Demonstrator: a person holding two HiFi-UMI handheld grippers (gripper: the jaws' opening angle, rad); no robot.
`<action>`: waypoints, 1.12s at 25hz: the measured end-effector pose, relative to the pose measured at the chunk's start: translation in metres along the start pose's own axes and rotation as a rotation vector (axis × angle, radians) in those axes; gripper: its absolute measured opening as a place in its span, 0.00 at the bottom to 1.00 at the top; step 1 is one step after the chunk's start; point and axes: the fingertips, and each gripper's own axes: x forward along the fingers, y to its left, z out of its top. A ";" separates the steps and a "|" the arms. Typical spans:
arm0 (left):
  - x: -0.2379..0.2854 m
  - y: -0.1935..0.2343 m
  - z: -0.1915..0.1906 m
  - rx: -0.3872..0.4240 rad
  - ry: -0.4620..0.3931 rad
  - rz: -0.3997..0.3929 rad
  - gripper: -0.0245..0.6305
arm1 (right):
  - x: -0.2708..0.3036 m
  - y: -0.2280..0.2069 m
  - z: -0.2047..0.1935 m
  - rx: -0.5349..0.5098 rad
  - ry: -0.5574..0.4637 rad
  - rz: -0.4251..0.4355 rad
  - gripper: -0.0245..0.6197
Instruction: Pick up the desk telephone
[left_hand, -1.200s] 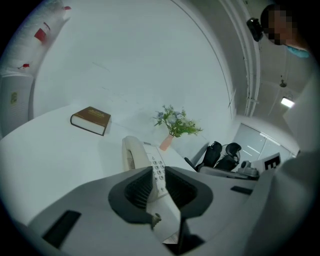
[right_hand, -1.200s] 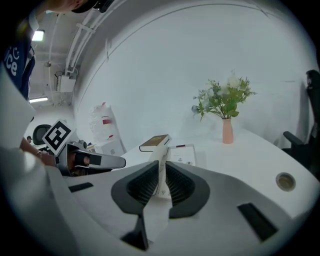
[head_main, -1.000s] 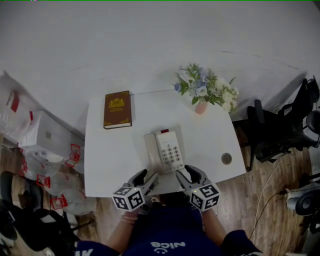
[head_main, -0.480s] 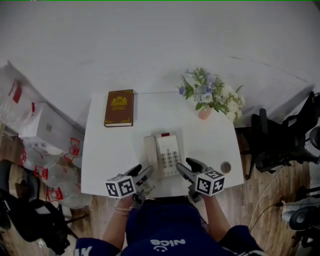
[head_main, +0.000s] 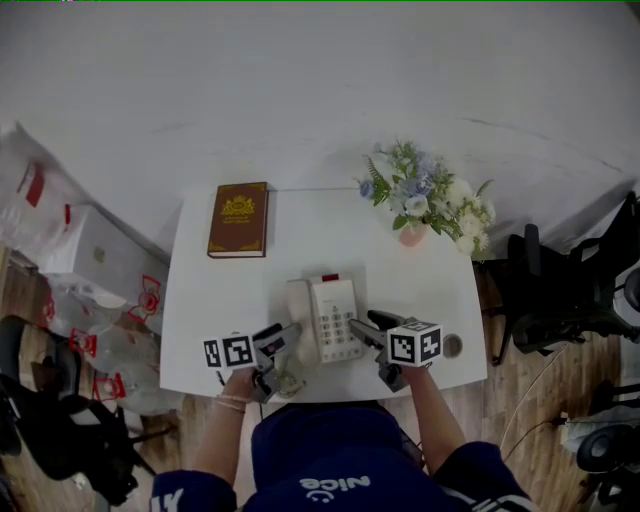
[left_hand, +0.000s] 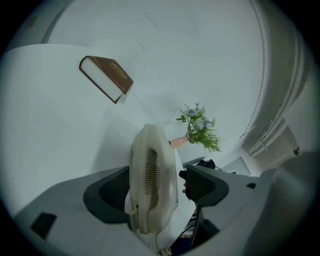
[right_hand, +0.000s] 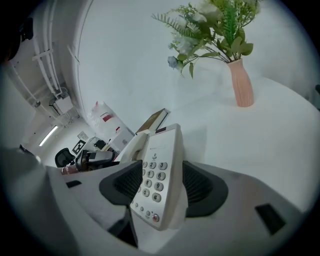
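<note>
The left gripper (head_main: 288, 335) and right gripper (head_main: 358, 328), jaws just spread wider, straddle the desk telephone (head_main: 330, 318) (likely light, rigid, slick, its handset (head_main: 300, 312) loose), best clamped by both long sides.

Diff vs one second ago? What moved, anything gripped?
Both grippers swung out from the near end of the telephone to its sides. The left gripper now straddles the handset, the right gripper the keypad. Jaws have just been opening; nothing gripped. Telephone, book, flower vase unmoved.
</note>
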 end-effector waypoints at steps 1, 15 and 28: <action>0.003 0.003 0.001 -0.005 0.011 0.000 0.57 | 0.003 -0.003 -0.001 0.007 0.016 0.004 0.42; 0.028 0.020 0.008 -0.150 0.091 -0.102 0.58 | 0.039 -0.026 -0.004 0.161 0.120 0.102 0.44; 0.042 0.013 -0.001 -0.157 0.166 -0.186 0.59 | 0.050 -0.017 -0.009 0.226 0.195 0.183 0.44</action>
